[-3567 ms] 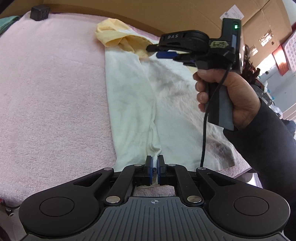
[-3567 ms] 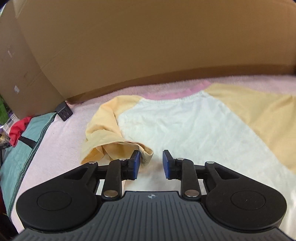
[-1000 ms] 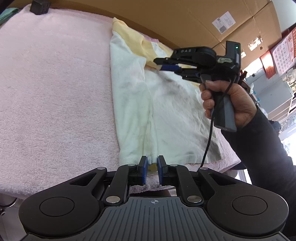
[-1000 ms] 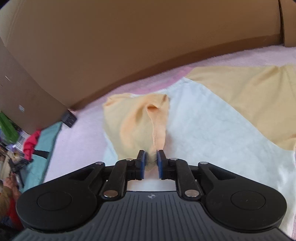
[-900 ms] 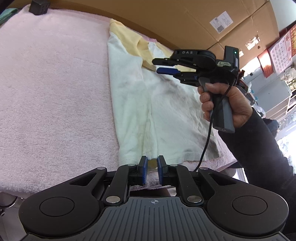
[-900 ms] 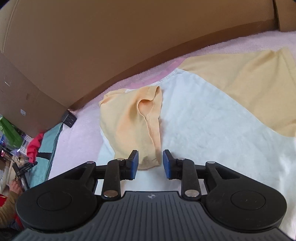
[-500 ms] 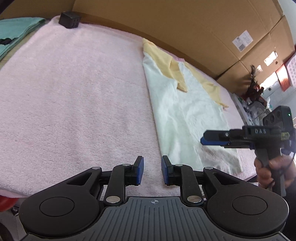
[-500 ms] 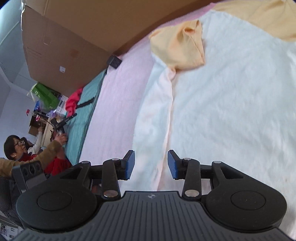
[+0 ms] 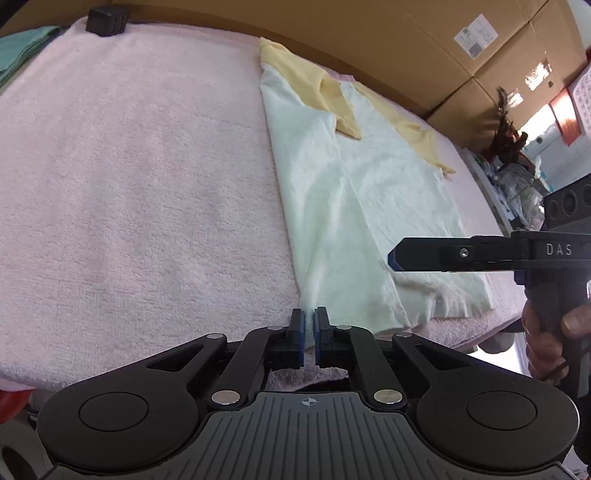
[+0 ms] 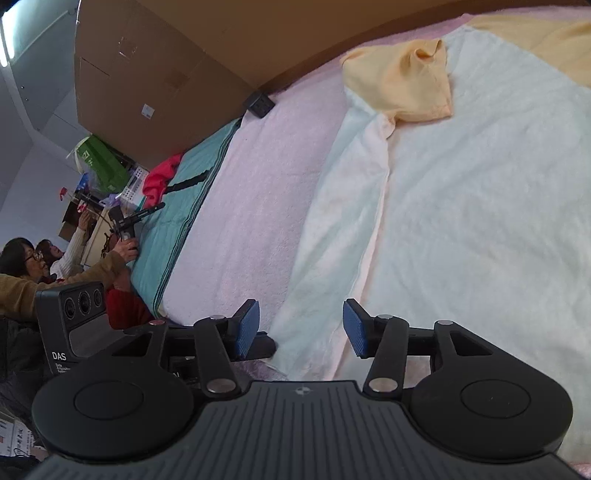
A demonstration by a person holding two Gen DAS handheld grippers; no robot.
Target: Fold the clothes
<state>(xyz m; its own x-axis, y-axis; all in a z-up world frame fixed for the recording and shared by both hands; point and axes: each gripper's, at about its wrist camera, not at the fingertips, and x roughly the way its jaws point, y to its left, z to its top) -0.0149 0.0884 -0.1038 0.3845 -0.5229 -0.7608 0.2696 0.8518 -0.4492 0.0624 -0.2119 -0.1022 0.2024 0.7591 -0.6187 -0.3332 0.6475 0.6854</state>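
Observation:
A cream shirt (image 9: pixel 351 184) (image 10: pixel 461 203) with yellow sleeves lies flat on the pink towel (image 9: pixel 129 166) (image 10: pixel 251 184). Its left side is folded inward, and the yellow sleeve (image 9: pixel 332 99) (image 10: pixel 402 85) lies folded over the chest. My left gripper (image 9: pixel 309 332) is at the near end of that folded edge, shut on the shirt's hem corner. The right wrist view shows its fingertips (image 10: pixel 271 347) meeting that corner. My right gripper (image 10: pixel 301 328) (image 9: pixel 393 258) hovers over the near hem just to the right, jaws opening. The fold runs beneath them, and the pads press on nothing.
A small black box (image 9: pixel 107 22) (image 10: pixel 258 104) sits at the towel's far corner against the cardboard wall (image 9: pixel 369 37). A teal cloth (image 10: pixel 173 229) lies left of the towel. People (image 10: pixel 22 266) sit beyond it. The table's near edge runs just under both grippers.
My left gripper has closed from open onto the shirt's near corner. My right gripper let go of the yellow sleeve, swung back to the near hem and spread its jaws wider.

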